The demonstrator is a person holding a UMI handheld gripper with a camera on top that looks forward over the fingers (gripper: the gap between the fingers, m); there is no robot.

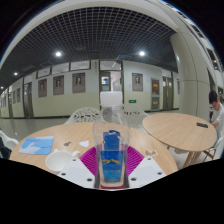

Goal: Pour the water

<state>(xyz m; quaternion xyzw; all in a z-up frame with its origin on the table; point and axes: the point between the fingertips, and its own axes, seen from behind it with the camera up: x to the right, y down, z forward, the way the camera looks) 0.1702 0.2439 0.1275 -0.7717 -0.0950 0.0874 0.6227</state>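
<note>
The hand-held gripper [110, 160] is clamped on a clear water bottle [110, 150] with a blue label, held upright above the round desk [70, 135]; pouring seems not yet begun; no receiving cup is discernible.

The bottle [110, 148] is clear plastic, smooth and glossy, with a blue band that looks like a printed film label; it stands between the white, hard-plastic-looking fingers [75, 174] of the gripper [110, 170], whose magenta pads [92, 158] have a dotted, rubbery texture. The round table [70, 135] has a pale wood-look top, smooth with a soft sheen, and the second table [180, 128] beside it looks the same. A blue sheet [37, 145] lying on the near table appears thin and matt, paper or cloth, hard to say. The white chairs [88, 114] look like moulded plastic lattice. The floor [30, 125] is polished and reflective.
</note>
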